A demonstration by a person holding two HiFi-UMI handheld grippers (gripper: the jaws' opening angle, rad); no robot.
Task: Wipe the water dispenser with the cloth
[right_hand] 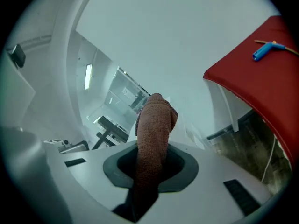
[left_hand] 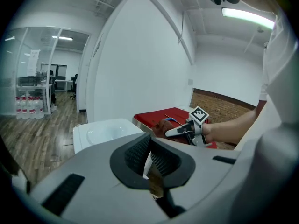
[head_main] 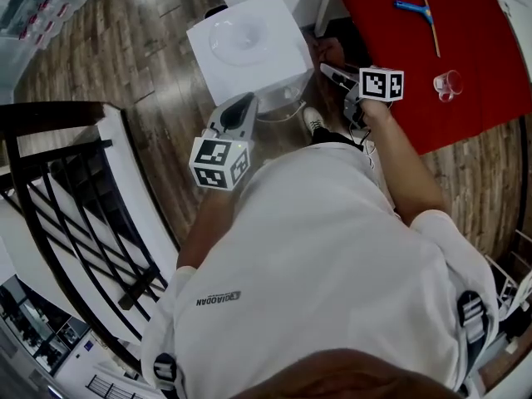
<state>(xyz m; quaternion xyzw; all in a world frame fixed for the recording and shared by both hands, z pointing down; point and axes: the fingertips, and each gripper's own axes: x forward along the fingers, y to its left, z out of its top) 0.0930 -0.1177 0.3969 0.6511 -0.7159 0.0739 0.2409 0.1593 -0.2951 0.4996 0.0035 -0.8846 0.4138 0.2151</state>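
Note:
The white water dispenser [head_main: 247, 46] stands on the wood floor below me, its round dished top facing up. My right gripper [head_main: 330, 70] is at its right side, shut on a brown cloth [head_main: 327, 51] that lies against the dispenser's side wall. In the right gripper view the cloth [right_hand: 154, 125] sticks up out of the shut gripper [right_hand: 150, 164] against the glossy white dispenser [right_hand: 154, 41]. My left gripper [head_main: 241, 106] hovers at the dispenser's near edge; its ribbed pads [left_hand: 159, 160] meet with nothing held. From the left gripper view I see the dispenser [left_hand: 105, 132] and the right gripper [left_hand: 180, 130].
A red table [head_main: 449, 65] lies right of the dispenser, carrying a blue-handled tool [head_main: 411, 8] and a small glass [head_main: 446, 84]. A black stair railing [head_main: 75, 198] runs along the left. A thin cable [head_main: 283, 115] loops on the floor by the dispenser's front.

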